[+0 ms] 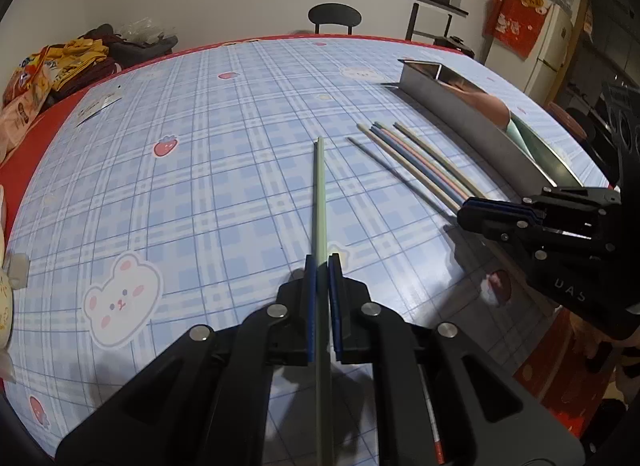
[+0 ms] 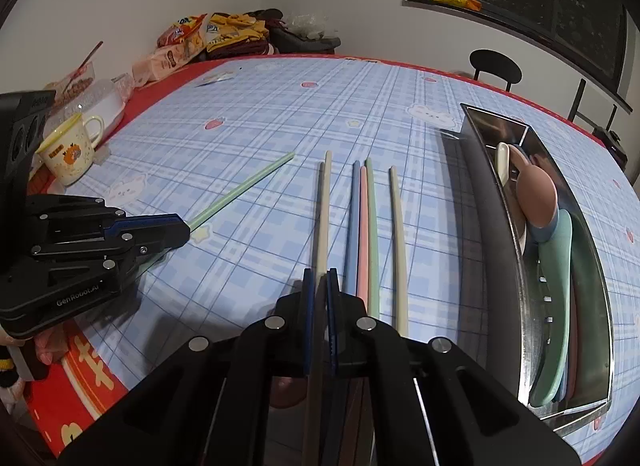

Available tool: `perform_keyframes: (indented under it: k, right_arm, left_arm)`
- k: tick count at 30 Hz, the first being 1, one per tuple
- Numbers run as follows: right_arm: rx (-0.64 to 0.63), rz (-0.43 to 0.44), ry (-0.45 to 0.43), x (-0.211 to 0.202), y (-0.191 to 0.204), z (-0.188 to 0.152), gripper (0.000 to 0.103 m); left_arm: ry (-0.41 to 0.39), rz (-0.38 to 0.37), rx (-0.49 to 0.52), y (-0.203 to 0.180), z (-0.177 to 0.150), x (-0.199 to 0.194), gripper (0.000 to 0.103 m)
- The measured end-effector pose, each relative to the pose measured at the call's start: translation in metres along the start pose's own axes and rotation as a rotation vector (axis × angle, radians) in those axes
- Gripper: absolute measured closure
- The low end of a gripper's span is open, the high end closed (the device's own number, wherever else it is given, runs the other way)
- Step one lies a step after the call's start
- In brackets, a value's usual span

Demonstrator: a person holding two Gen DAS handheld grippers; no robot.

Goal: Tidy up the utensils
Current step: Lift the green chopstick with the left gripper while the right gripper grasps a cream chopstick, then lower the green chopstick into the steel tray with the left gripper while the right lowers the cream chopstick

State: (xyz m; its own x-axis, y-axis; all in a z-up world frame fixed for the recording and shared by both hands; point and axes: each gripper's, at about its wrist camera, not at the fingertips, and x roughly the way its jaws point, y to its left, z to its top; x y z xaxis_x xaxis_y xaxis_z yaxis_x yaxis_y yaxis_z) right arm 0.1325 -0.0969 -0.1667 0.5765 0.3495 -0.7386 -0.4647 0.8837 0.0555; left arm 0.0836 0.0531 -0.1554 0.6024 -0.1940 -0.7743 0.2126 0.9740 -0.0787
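Left wrist view gives me my left gripper [image 1: 322, 266] clamped on a slim, matte green chopstick [image 1: 320, 193] above the checked tablecloth [image 1: 200, 169]. My right gripper [image 2: 319, 278] pinches a beige chopstick [image 2: 325, 209] beside four loose pastel ones [image 2: 364, 225]. Only the right wrist view looks into the shiny steel tray [image 2: 500, 234], where smooth plastic spoons [image 2: 552, 250] lie stacked, and catches a yellow-rimmed mug [image 2: 70, 149].
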Motion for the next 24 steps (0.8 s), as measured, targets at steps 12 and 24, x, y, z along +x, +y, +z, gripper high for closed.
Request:
perform_keyframes:
  k: [12,24]
  right_arm:
    - [0.038,0.027,-0.070,-0.014,-0.010,-0.001,0.097]
    - [0.112,0.092,-0.137,-0.038,-0.027,0.000,0.097]
  left_arm:
    - [-0.066,-0.082,-0.120,0.016,0.007,-0.024,0.093]
    - [-0.146,-0.204,-0.203,0.011,0.024,-0.051,0.093]
